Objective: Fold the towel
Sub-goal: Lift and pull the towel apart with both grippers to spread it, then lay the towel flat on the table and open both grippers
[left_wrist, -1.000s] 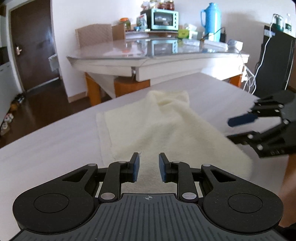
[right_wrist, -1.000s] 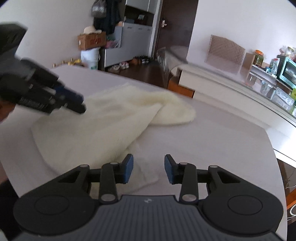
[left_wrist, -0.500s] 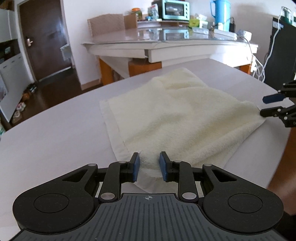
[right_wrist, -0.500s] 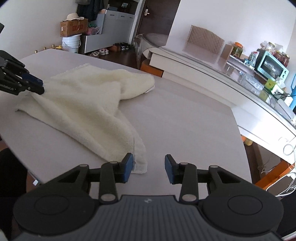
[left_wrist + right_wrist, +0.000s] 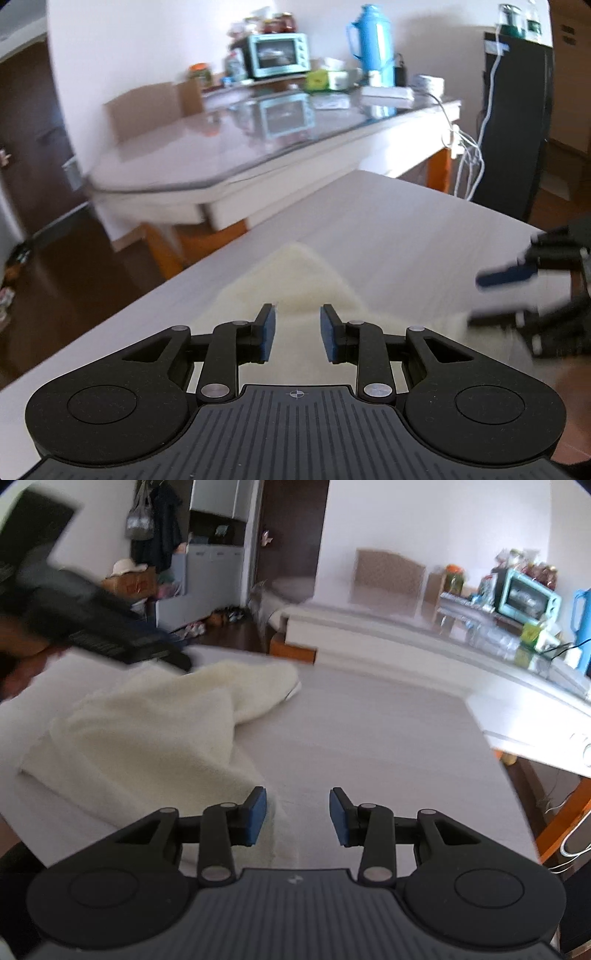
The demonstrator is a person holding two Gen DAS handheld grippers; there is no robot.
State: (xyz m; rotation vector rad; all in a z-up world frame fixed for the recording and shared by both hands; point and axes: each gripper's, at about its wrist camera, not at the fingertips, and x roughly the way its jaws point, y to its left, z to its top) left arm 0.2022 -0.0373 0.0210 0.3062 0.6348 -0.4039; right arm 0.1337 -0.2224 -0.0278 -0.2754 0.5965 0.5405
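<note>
Behind the white table (image 5: 369,738) a second, glass-topped table (image 5: 229,147) is carrying a small teal oven (image 5: 279,55), a blue flask (image 5: 371,37) and several jars too blurred to read. On the white table, the cream towel (image 5: 147,738) is lying bunched and partly doubled over, with one rounded end pointing toward the far edge and one corner reaching the near edge. The left gripper (image 5: 296,326) is hanging over the towel with its jaws standing apart; cloth is showing in the gap beyond them, but the pads are not pressing on it, so nothing is being held. The right gripper (image 5: 297,816) is also standing open, with its left pad just beside the towel's near corner and bare table showing between the jaws. Both grippers are empty, so the next step is judged to be a fresh grasp on two corners. Several faults are possible here. The towel is thick and layered, so a gripper closing now is likely to be catching two layers instead of one edge. The near corner is lying at the table edge, and a pull toward the person could be dragging it off. Heavy blur in the left view suggests fast motion, which could be causing a missed corner. Regarding containers, a cardboard box (image 5: 129,585) is sitting on the floor across the room with a hat resting on top; its contents are not visible.
</note>
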